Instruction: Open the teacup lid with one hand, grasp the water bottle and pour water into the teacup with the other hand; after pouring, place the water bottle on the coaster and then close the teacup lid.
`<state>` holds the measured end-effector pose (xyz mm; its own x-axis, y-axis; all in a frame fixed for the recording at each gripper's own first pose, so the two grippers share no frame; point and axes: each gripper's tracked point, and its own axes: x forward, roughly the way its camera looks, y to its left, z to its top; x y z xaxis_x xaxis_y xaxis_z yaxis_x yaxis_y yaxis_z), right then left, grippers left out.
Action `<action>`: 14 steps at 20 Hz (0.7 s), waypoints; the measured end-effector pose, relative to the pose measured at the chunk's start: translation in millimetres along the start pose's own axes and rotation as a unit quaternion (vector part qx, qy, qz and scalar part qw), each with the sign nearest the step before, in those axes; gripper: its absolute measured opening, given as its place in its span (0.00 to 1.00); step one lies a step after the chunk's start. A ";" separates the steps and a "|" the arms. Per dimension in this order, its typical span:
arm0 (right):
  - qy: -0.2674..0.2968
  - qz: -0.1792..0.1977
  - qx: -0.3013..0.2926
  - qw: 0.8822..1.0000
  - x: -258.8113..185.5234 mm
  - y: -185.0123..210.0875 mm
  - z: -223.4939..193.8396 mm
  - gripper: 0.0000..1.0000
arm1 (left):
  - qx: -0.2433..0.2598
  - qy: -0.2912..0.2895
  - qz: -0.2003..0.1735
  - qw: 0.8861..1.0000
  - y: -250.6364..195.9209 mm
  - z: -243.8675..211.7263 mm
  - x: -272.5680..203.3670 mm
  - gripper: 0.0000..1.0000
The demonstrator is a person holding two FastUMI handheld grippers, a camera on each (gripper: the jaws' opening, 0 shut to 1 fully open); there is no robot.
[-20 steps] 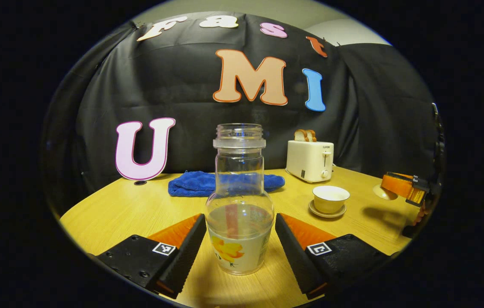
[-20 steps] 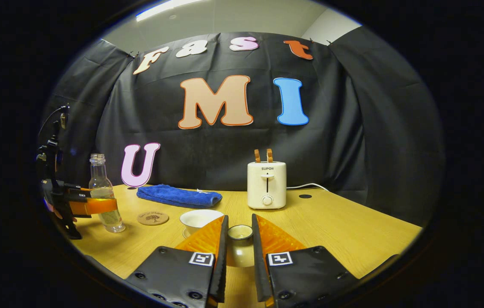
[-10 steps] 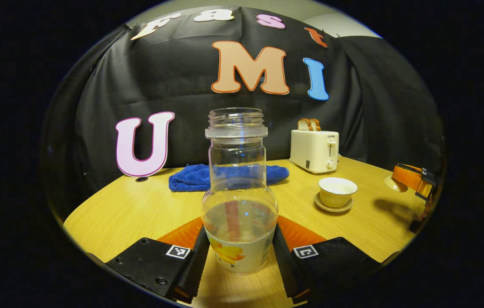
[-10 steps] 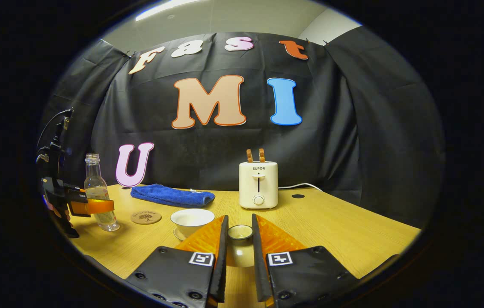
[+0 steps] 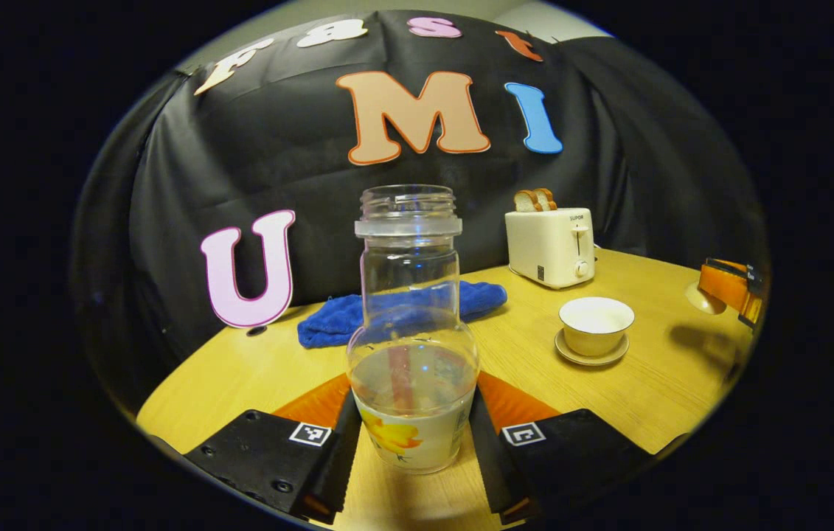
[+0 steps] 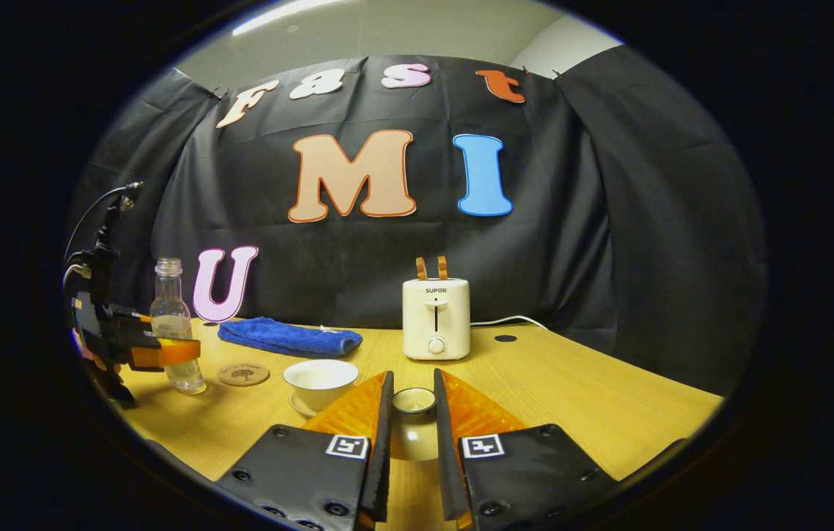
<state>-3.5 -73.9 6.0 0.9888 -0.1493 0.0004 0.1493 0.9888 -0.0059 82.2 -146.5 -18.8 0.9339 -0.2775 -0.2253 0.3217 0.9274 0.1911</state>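
The left gripper (image 5: 411, 442) squeezes the bottle (image 5: 411, 346) from both sides. The cup (image 5: 596, 333) sits open, off to its right. The right gripper (image 6: 409, 435) is closed on the lid (image 6: 414, 402), probably lifted. Its view shows the coaster (image 6: 242, 374) just beside the bottle.

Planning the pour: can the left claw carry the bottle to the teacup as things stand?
Probably yes. The left claw is shut on the water bottle, the teacup stands open on its saucer, and the bare table lies between. The right claw holds the lid off to the side.
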 end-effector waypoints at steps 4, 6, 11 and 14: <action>0.000 -0.006 0.000 1.000 0.4 -7.5 -0.1 0.31 | 0.093 -0.020 0.009 0.995 -4.6 27.6 9.0 0.69; 0.000 -0.011 -0.001 1.000 1.2 -11.8 0.1 0.31 | 0.142 -0.027 0.022 0.989 -2.0 37.5 16.2 0.69; -0.001 -0.027 -0.001 1.000 3.3 -28.7 0.8 0.33 | 0.312 -0.017 0.065 0.948 2.2 48.4 38.2 0.68; -0.002 -0.033 -0.001 0.999 3.1 -35.3 0.8 0.31 | 0.374 -0.014 0.055 0.926 -6.9 45.5 49.4 0.69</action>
<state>-5.8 -109.3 7.0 0.9767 -0.2144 0.0041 0.2144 0.9767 -0.0072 133.2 -178.0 12.2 0.9679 -0.2077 -0.1412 0.2316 0.5207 0.8217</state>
